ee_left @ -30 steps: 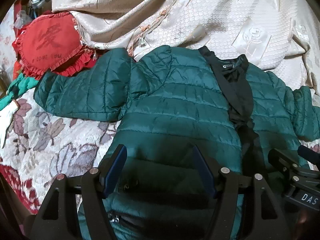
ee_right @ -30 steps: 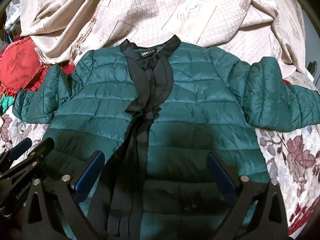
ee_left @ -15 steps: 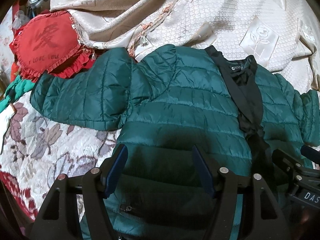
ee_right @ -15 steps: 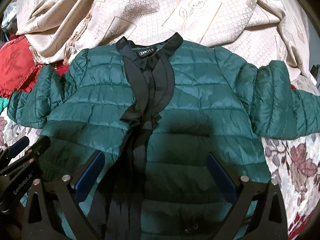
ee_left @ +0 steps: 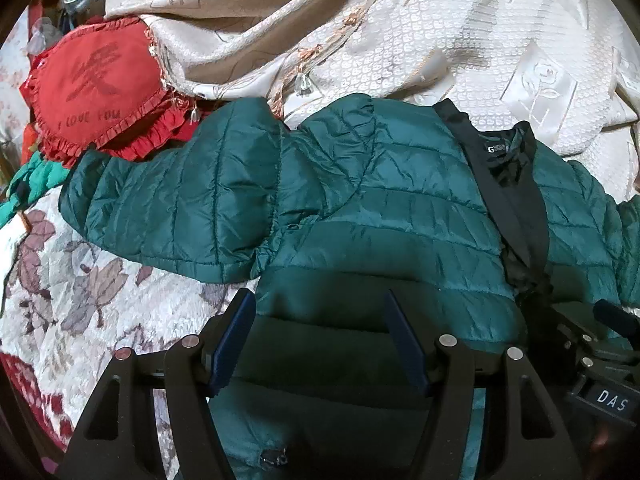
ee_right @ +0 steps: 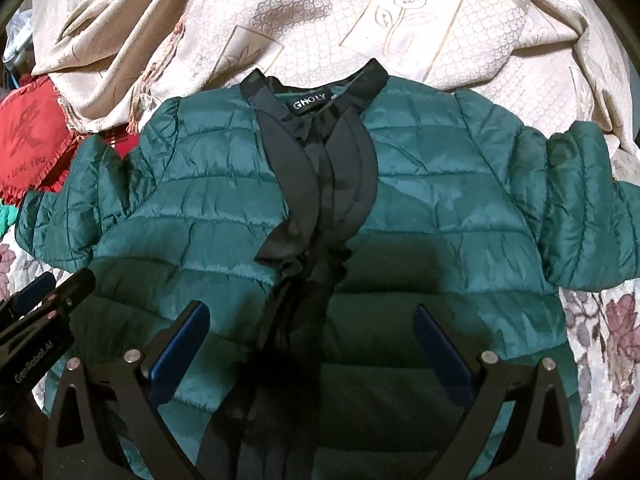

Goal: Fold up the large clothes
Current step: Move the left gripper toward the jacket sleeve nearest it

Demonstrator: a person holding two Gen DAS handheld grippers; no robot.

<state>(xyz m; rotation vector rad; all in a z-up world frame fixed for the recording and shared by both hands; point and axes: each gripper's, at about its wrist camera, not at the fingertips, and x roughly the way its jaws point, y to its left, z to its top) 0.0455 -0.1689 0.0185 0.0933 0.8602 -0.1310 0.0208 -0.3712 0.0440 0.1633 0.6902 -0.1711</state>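
Left gripper (ee_left: 320, 312) spread wide, empty, poised over the lower left front of the green quilted jacket (ee_right: 420, 208); right gripper (ee_right: 312, 324) likewise wide, holding nothing, above the lower front by the black placket (ee_right: 324, 184); contact with fabric hard to judge, possibly none. Jacket lies front-up and flat on the floral bedspread (ee_left: 80, 300), collar toward the cream embossed cloth (ee_right: 320, 20); both sleeves spread outward; left sleeve (ee_left: 180, 208) touching the red frilled cushion (ee_left: 96, 84).
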